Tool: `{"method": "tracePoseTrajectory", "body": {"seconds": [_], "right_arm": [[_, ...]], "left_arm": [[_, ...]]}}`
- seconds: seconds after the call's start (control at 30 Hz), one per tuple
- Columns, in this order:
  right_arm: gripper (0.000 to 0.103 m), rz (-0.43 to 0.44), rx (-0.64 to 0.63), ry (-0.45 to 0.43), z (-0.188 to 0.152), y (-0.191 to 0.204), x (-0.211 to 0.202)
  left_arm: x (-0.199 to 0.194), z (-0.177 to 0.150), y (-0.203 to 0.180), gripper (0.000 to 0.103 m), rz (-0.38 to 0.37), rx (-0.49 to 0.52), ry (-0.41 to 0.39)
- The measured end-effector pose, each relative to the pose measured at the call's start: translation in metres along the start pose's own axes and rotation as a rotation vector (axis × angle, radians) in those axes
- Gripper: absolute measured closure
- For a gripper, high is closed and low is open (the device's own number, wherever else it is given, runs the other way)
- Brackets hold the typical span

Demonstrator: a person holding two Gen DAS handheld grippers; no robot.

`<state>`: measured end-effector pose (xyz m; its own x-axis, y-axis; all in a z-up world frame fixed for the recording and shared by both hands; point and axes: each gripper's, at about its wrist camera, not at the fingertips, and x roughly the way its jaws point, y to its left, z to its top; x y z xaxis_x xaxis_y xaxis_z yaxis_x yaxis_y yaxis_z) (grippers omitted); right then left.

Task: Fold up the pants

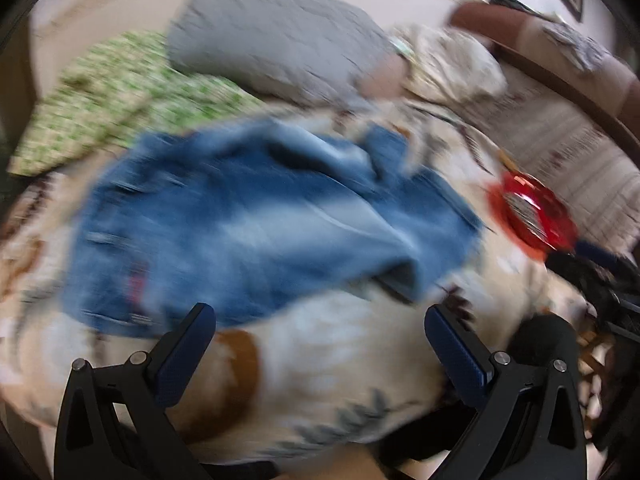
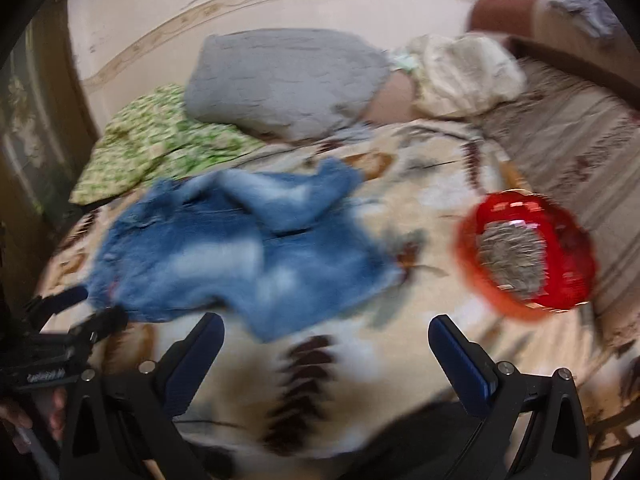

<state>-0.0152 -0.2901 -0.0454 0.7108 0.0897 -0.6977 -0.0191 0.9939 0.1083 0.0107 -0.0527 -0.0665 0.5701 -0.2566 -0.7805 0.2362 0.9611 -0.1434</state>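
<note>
The blue denim pants [image 1: 256,224] lie bunched and partly folded on a cream patterned blanket [image 1: 344,360]; they also show in the right wrist view [image 2: 240,252]. My left gripper [image 1: 320,320] is open and empty, just in front of the pants' near edge. My right gripper [image 2: 326,328] is open and empty, near the pants' lower right corner. The left gripper [image 2: 88,304] shows at the left edge of the right wrist view, beside the pants' waist end. Both views are motion-blurred.
A red basket [image 2: 560,288] with something grey inside sits right of the pants, also in the left wrist view [image 1: 532,212]. A grey pillow [image 2: 280,80], a green patterned cloth [image 2: 156,140] and a cream bundle [image 2: 468,72] lie behind. A brown sofa arm [image 2: 532,12] stands far right.
</note>
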Motion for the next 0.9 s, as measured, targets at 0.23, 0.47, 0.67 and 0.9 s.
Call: {"method": "tracePoseTrajectory", "body": {"seconds": [0.23,0.47,0.67,0.9], "right_arm": [[0.000,0.025,-0.031,0.110,0.014,-0.046,0.033],[0.016,0.053,-0.129,0.183,0.031,-0.047,0.091],[0.030,0.134,-0.168,0.250,0.036,-0.046,0.144],[0.084,0.247,-0.194,0.299,0.032,-0.042,0.158]], "left_arm": [[0.041,-0.001,-0.048,0.000,0.016,0.071,0.051],[0.084,0.010,-0.060,0.000,0.058,-0.071,0.106],[0.113,0.013,-0.054,0.005,0.108,-0.158,0.121],[0.110,0.019,-0.040,0.096,0.035,-0.174,0.159]]}}
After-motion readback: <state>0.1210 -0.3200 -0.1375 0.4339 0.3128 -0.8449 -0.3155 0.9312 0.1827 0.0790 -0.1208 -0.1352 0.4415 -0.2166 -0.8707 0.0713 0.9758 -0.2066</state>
